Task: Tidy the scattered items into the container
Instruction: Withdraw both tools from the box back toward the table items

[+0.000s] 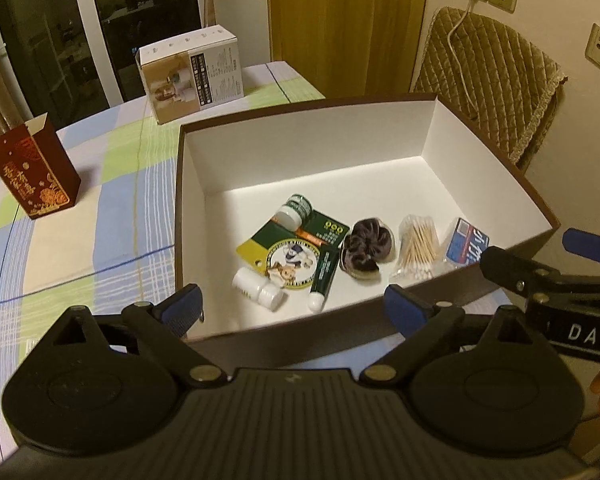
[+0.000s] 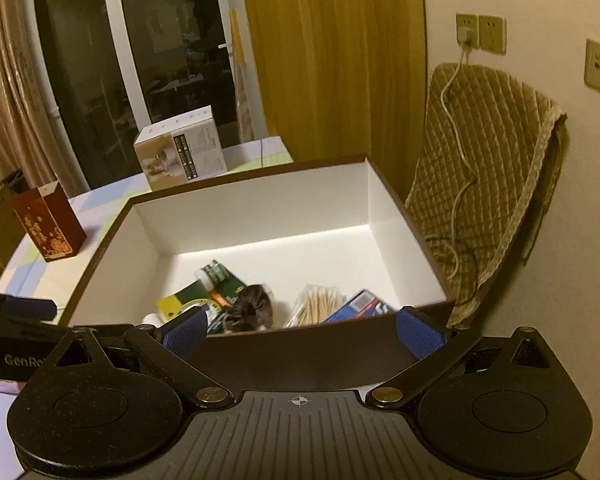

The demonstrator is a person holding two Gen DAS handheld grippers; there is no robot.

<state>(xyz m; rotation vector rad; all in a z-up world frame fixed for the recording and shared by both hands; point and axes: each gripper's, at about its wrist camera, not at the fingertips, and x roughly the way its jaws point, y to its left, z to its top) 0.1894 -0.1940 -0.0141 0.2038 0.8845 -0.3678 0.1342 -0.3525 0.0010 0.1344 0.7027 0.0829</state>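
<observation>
A large brown box with a white inside (image 1: 204,168) (image 2: 260,196) stands on the checked tablecloth. Inside it lie two white bottles (image 1: 260,290), a green card packet (image 1: 296,246) (image 2: 188,296), a green tube (image 1: 323,276), a dark scrunchie (image 1: 366,248) (image 2: 248,308), a bag of cotton swabs (image 1: 418,246) (image 2: 318,306) and a blue packet (image 1: 466,246) (image 2: 360,306). My left gripper (image 1: 292,310) hangs open just before the box's near wall, holding nothing. My right gripper (image 2: 302,334) is open too, at the near wall, empty. It also shows at the left view's right edge.
A red paper bag (image 1: 36,172) (image 2: 50,224) stands at the table's left. A white product carton (image 1: 192,74) (image 2: 180,156) stands behind the box. A quilted chair back (image 1: 488,80) (image 2: 488,184) with a cable is at the right by the wall.
</observation>
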